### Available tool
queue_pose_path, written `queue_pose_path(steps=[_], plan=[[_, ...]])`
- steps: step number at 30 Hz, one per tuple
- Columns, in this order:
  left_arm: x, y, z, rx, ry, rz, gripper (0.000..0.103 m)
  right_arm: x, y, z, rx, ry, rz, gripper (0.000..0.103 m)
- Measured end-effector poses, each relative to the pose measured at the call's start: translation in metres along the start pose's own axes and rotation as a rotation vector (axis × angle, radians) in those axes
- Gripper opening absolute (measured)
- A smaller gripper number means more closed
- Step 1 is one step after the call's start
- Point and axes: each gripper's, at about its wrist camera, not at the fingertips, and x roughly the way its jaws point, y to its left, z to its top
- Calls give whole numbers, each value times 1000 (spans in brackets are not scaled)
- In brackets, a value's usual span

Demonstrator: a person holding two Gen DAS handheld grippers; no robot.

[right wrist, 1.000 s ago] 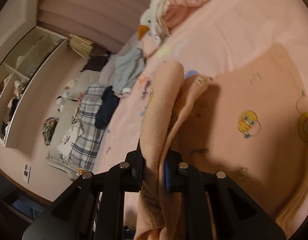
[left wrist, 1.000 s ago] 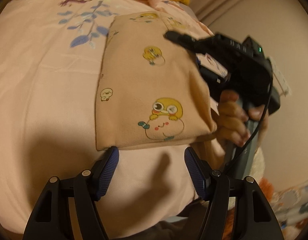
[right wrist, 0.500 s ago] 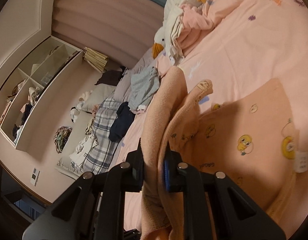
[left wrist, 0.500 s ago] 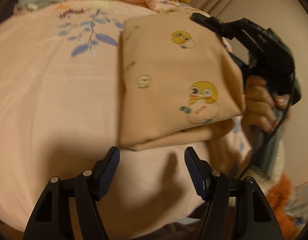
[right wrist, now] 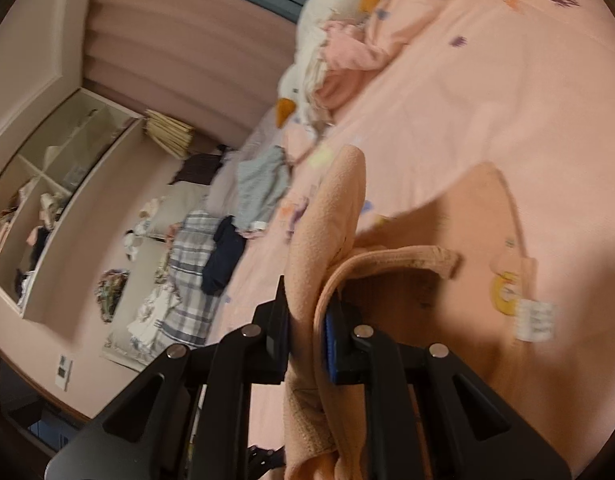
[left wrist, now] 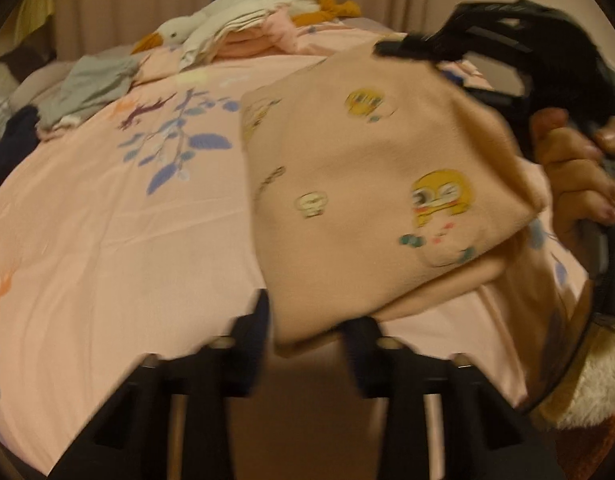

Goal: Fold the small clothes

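A peach fleece garment (left wrist: 367, 200) printed with yellow cartoon chicks lies folded on the pink bedsheet (left wrist: 107, 220). Its near corner sits between the fingers of my left gripper (left wrist: 307, 320), whose jaws are closing and meet the cloth on both sides, though the picture is blurred. At its far right edge my right gripper (left wrist: 407, 46), held by a hand (left wrist: 575, 184), lifts the cloth. In the right wrist view, my right gripper (right wrist: 307, 312) is shut on a bunched fold of the garment (right wrist: 447, 300), with a white label (right wrist: 535, 320) showing.
A white goose plush (left wrist: 227, 20) and pink clothes lie piled at the far side of the bed. A grey garment (left wrist: 91, 84) and a dark one (left wrist: 11, 140) lie at the left. Beyond the bed are a plaid cloth (right wrist: 191, 272) and a wall shelf (right wrist: 47, 200).
My left gripper has come forward onto the garment's near corner, tilted, and narrowed its jaws around it. The right gripper has carried its held fold a little up and sideways.
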Motion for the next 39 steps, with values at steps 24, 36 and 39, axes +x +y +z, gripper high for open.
queue_pose_path(steps=[24, 36, 39], plan=[[8, -15, 2, 163, -43, 89, 10, -19, -45, -2, 19, 20, -336, 14], [12, -2, 6, 82, -1, 20, 10, -53, -24, -7, -50, -35, -308, 20], [13, -2, 8, 61, 10, 13, 10, -62, -6, -16, -120, -55, -223, 19]])
